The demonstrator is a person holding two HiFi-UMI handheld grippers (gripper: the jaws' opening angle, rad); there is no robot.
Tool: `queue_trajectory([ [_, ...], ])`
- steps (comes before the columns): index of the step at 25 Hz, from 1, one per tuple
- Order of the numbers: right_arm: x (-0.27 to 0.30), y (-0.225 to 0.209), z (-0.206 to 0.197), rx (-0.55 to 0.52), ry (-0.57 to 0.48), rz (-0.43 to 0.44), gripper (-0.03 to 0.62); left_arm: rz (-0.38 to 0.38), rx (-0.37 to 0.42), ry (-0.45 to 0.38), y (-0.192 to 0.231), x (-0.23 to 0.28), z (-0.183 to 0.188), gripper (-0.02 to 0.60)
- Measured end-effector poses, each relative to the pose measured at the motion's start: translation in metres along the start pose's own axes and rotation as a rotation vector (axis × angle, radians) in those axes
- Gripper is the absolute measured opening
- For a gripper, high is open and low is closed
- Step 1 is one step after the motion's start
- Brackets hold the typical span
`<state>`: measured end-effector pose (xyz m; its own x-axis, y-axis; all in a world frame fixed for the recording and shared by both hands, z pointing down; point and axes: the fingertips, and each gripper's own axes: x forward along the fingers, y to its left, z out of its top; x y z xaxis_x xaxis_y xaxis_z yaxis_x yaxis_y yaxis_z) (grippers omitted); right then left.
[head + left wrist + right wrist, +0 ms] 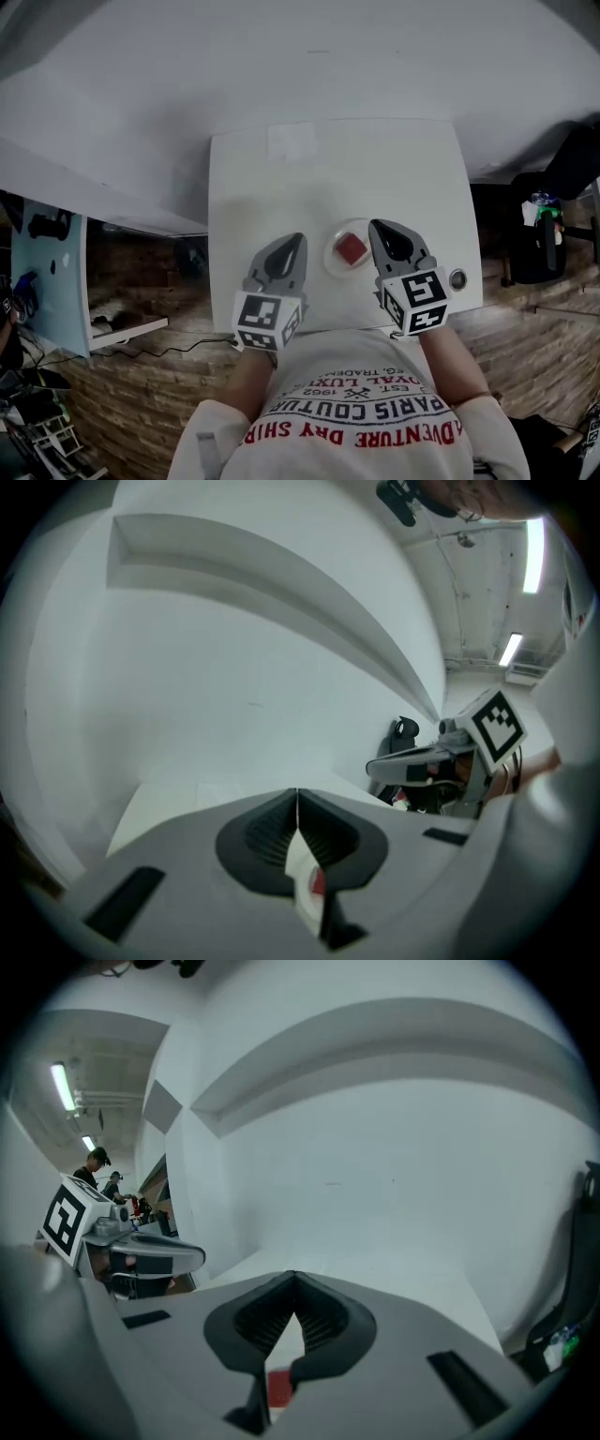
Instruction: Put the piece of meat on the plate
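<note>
Meat [352, 247] sits on the plate [330, 255], about centred, near the front edge of the white table [281, 178]. Task looks done as far as placing goes. Left gripper [298, 240] is just left of the plate and right gripper [376, 226] just right of it, both off the plate and neither touching the meat. Left gripper view: jaws together at the tips, nothing between them, only a sliver of plate and red meat [318, 883] seen below through the gap. Right gripper view: same, tips closed and empty, meat [279, 1387] visible underneath, not gripped. Step in hand reads as backing off after the drop. To do it well: pull both grippers up and outward from the plate, not across it, so no jaw clips the rim or drags the meat. Keep the jaws closed so nothing snags. Watch the right one, which looks nearest the rim. Check that the meat lies flat inside the rim, with no overhang.
</note>
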<state>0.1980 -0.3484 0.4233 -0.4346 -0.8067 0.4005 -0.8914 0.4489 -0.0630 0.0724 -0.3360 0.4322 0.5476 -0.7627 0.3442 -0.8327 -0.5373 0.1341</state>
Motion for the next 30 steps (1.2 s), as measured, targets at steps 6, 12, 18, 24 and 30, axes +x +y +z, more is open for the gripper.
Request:
queue_trajectory([
  [6, -0.021, 0.009, 0.051, -0.076, -0.168, 0.000, 0.012, 0.004, 0.072, -0.112, -0.012, -0.008, 0.050, 0.008],
  [12, -0.034, 0.021, 0.061, -0.078, -0.223, 0.047, 0.012, 0.008, 0.094, -0.147, -0.022, -0.015, 0.065, 0.008],
  [18, -0.040, 0.021, 0.064, -0.101, -0.235, 0.039, 0.012, 0.017, 0.090, -0.166, -0.024, -0.016, 0.072, 0.006],
  [24, -0.045, 0.016, 0.065, -0.094, -0.252, 0.024, 0.012, 0.006, 0.097, -0.171, -0.032, -0.014, 0.074, 0.006],
  [30, -0.046, 0.010, 0.062, -0.076, -0.255, 0.005, 0.012, -0.008, 0.091, -0.163, -0.037, -0.011, 0.072, 0.006],
])
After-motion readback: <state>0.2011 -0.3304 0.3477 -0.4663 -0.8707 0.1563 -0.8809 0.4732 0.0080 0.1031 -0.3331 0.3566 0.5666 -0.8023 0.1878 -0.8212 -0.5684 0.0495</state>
